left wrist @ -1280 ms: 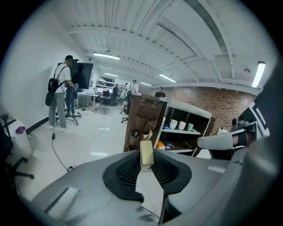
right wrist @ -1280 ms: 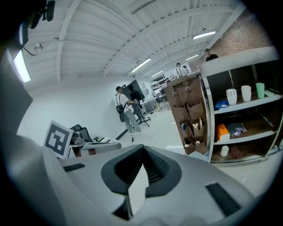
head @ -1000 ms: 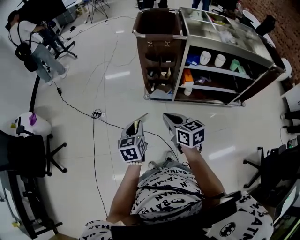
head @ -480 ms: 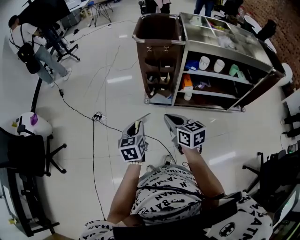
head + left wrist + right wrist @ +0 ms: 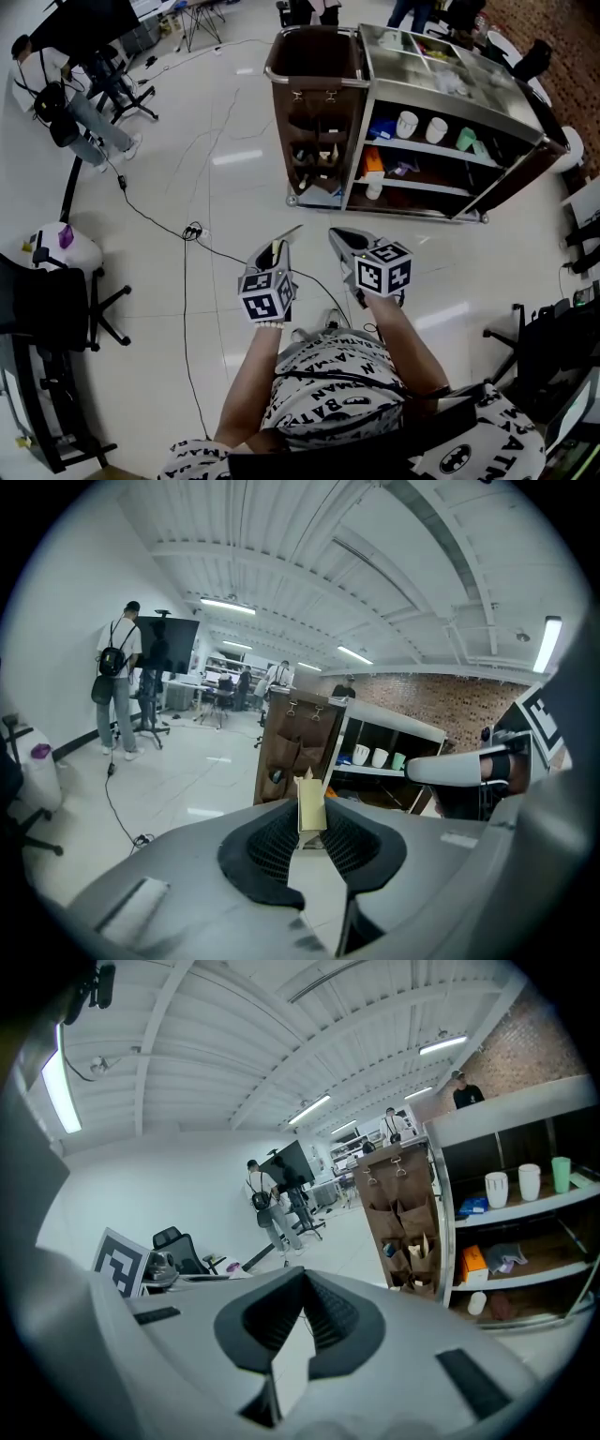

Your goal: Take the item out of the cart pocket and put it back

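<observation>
Across the floor stood the cart [image 5: 367, 103]; my left claw [image 5: 284, 236] pinched a packet [image 5: 310, 803], likely bound for its pocket [image 5: 319, 141]; right claw [image 5: 336, 234] pressed together, empty

Holds left gripper [image 5: 281, 240] and right gripper [image 5: 336, 234] side by side, forearms [image 5: 251, 375] stretched forward, both tipped slightly down. Pinches packet [image 5: 310, 805] upright between left jaws; presses right jaws together, empty.
</observation>
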Available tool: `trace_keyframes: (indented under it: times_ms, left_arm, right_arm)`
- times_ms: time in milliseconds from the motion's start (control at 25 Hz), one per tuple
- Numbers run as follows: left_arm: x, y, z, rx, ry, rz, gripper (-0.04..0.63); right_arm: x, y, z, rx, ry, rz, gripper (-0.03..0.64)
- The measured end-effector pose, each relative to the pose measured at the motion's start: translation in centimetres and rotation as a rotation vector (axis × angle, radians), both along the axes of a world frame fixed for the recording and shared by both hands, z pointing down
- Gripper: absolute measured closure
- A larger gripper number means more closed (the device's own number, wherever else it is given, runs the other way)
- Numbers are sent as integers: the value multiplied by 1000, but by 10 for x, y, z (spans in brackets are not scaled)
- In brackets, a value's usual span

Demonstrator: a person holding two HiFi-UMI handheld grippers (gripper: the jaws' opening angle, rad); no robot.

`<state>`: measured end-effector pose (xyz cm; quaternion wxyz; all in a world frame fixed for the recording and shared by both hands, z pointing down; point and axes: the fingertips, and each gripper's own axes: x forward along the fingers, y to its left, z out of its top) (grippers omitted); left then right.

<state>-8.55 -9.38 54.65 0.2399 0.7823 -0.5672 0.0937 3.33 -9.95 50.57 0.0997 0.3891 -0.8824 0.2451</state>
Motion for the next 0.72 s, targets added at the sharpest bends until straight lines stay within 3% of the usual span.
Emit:
trace_keyframes:
  times_ms: [720]
  left_arm:
    - [-11, 5, -7, 34, 29, 21, 526]
  right_arm:
    - [-7, 11, -3, 7, 20, 21, 617]
